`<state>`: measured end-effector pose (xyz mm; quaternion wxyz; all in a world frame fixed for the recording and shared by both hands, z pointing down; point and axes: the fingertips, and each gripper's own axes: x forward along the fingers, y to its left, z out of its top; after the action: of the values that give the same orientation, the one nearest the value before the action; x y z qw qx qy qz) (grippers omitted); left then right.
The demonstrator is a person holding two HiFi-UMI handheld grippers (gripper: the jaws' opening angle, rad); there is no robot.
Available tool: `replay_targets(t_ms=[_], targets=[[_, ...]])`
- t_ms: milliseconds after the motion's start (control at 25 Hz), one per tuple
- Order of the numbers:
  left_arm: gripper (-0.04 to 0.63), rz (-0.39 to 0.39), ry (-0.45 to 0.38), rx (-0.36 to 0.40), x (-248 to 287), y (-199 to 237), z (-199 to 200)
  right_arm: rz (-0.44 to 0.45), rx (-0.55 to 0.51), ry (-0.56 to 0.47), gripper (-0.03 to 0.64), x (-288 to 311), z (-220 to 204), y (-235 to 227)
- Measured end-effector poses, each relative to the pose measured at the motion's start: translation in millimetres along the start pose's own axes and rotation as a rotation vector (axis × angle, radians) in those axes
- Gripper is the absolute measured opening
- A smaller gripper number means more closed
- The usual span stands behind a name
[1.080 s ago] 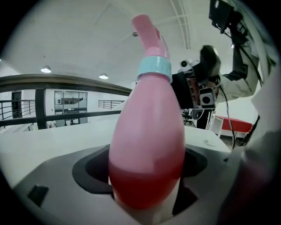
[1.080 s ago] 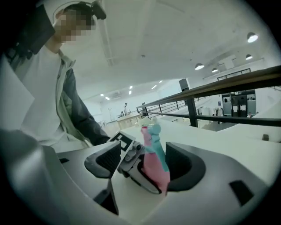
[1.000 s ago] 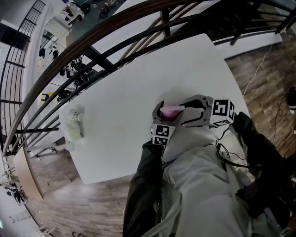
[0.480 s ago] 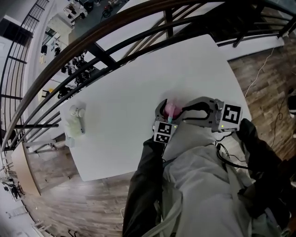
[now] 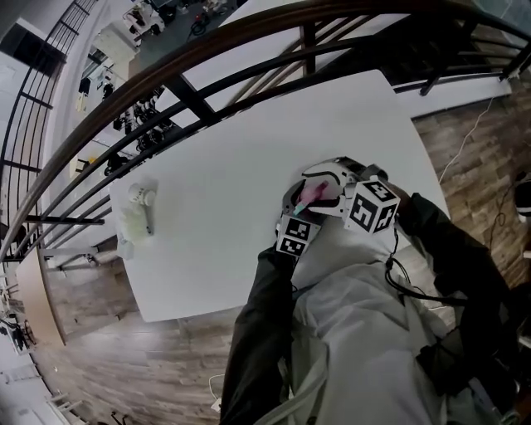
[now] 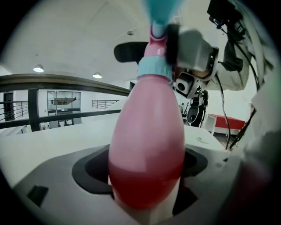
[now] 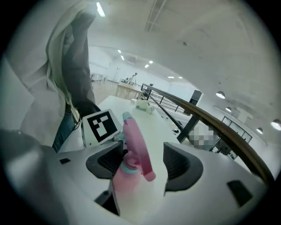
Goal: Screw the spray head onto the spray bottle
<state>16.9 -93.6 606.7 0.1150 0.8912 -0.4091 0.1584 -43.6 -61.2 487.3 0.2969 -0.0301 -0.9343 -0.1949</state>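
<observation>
Right hand-held gripper swung over spray bottle.

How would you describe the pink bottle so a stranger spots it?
Find the white table, then its near edge by the person. The bottle sits in the left claw: pink with a teal collar, unlike the pale bundle far left.

Pink plastic spray bottle mostly hidden under right gripper; teal-tipped spray head cropped at top edge; small white lump unidentifiable.

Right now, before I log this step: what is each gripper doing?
Left gripper: closed on the pink plastic spray bottle.
Right gripper: open, with the pink trigger spray head between its jaws.
</observation>
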Motion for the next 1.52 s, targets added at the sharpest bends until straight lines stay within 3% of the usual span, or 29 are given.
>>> replay_targets(t_ms=[40,200,360,440,560,680,760,840,880,920,1000,1200,1520], targets=[[0.442,0.000,0.000,-0.001,0,0,0,-0.011,0.023,0.022,0.280,0,-4,1],[0.442,0.003,0.000,-0.001,0,1,0,-0.041,0.234,0.007,0.132,-13,-12,9],[0.442,0.001,0.002,0.001,1,1,-2,0.012,0.474,-0.033,0.132,-30,-17,30],[0.442,0.003,0.003,0.001,1,2,-2,0.068,0.533,-0.065,0.132,-31,-9,45],[0.442,0.007,0.001,-0.001,0,2,1,0.100,0.515,-0.144,0.132,-24,14,57],[0.442,0.006,0.002,-0.001,0,1,1,0.069,0.426,-0.221,0.132,-28,28,54],[0.442,-0.004,0.003,0.003,0,-1,-1,-0.003,0.363,-0.272,0.132,-47,30,41],[0.442,-0.016,0.004,0.007,0,-2,-2,-0.113,0.401,-0.332,0.144,-69,24,17],[0.442,-0.021,0.005,0.009,0,-2,-2,-0.150,0.436,-0.331,0.272,-74,16,6],[0.442,-0.025,0.005,0.011,0,-1,-2,-0.157,0.456,-0.304,0.353,-72,6,-4],[0.442,-0.029,0.006,0.015,0,0,-2,-0.100,0.446,-0.239,0.373,-58,-9,-15],[0.442,-0.049,0.006,0.018,0,-5,-1,0.120,0.411,-0.193,0.371,-22,-12,-7],[0.442,-0.049,0.007,0.021,-1,-3,-3,0.157,0.480,-0.140,0.370,-56,-23,52]])
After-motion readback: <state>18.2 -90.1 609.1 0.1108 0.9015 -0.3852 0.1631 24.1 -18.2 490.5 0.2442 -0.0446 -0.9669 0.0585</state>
